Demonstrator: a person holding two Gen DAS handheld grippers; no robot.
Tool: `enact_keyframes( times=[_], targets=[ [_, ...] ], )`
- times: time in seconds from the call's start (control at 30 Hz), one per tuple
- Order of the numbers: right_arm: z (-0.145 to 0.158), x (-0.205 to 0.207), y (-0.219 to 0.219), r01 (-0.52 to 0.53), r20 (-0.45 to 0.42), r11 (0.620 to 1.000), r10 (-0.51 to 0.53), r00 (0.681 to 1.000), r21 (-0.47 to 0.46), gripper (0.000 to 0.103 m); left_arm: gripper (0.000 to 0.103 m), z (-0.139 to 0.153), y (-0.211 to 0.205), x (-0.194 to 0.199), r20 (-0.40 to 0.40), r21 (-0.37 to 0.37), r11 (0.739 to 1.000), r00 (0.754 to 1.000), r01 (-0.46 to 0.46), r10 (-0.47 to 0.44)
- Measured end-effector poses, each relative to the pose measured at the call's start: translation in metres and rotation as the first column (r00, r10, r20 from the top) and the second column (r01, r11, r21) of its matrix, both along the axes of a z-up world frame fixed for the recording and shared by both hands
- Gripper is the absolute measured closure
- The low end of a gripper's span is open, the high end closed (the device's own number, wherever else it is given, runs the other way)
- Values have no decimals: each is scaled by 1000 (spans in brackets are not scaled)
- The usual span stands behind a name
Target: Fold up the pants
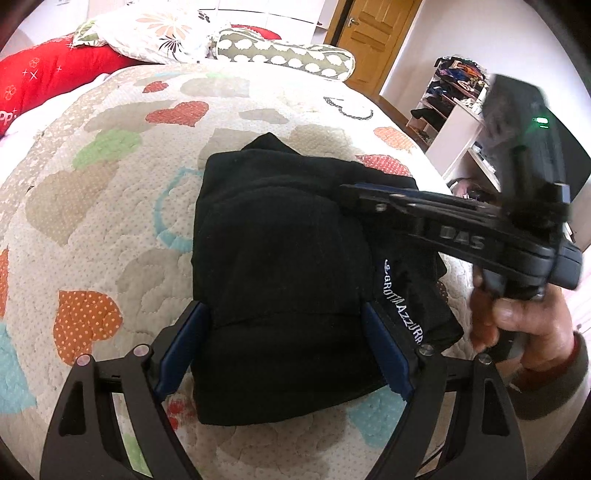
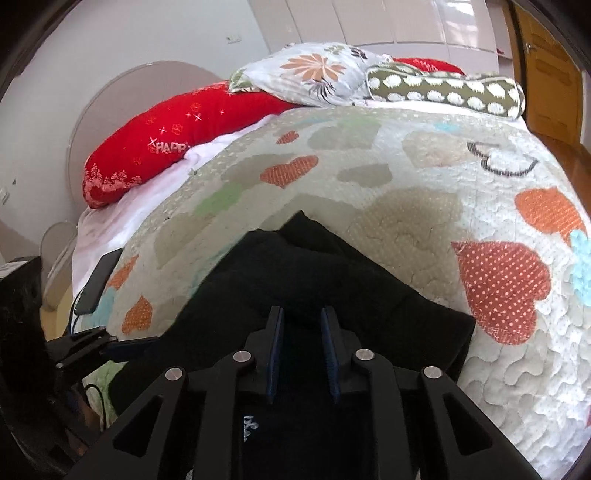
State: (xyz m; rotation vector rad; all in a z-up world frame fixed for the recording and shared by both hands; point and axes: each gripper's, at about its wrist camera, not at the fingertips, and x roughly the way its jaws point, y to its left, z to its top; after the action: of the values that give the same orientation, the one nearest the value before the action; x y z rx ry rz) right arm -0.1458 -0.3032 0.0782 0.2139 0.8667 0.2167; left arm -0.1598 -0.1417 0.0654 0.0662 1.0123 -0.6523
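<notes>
Left tongs (image 1: pixel 284 343) spread over folded pants (image 1: pixel 295 266), heart-patterned quilt (image 1: pixel 110 184), wooden door (image 1: pixel 373 33).

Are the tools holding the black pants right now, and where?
No. Both tools are open above the folded black pants: left tool spread wide, right tool narrower, with nothing pinched.

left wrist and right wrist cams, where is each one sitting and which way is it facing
Left wrist: on the left gripper, low over the folded black fabric pants, facing the pillows; right gripper and right hand show.
Right wrist: on the right gripper, above the pants, facing the headboard.
Shared: pants, heart-patterned quilt.
</notes>
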Motion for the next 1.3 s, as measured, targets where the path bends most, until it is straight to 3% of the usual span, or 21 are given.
enact_keyframes(
  times=[0.17, 0.33, 0.47, 0.53, 0.8, 1.0, 1.07, 1.17, 1.3],
  targets=[
    [21, -26, -10, 48, 56, 998, -47, 997, -30, 61, 17, 17, 6, 2, 8, -22, 999, 999, -32, 32],
    [12, -26, -28, 95, 29, 995, -94, 995, -38, 61, 17, 31, 3, 7, 61, -28, 998, 997, -53, 54],
    [-6, -16, -33, 103, 12, 994, -103, 995, -29, 60, 17, 16, -10, 13, 49, 22, 998, 997, -56, 55],
    [-2, -20, -31, 96, 18, 995, -95, 995, -42, 60, 17, 5, -16, 12, 18, 37, 998, 999, -48, 47],
    [27, -70, -20, 72, 76, 995, -67, 995, -69, 48, 17, 5, -17, -2, 67, 56, 996, 996, -69, 65],
    [3, -88, -2, 50, 11, 985, -49, 999, -163, 45, 17, 2, -17, -4, 79, 52, 996, 995, -72, 67],
    [-6, -92, -2, 73, 22, 982, -70, 997, -172, 38, 17, 0, -17, -5, 84, 54, 996, 994, -73, 68],
    [-4, -95, -7, 98, 18, 985, -96, 995, -142, 37, 17, 2, -16, -6, 89, 50, 996, 993, -77, 72],
    [10, -99, -6, 103, 43, 980, -97, 994, -171, 37, 17, 1, -15, -5, 84, 42, 996, 993, -81, 78]
  ],
)
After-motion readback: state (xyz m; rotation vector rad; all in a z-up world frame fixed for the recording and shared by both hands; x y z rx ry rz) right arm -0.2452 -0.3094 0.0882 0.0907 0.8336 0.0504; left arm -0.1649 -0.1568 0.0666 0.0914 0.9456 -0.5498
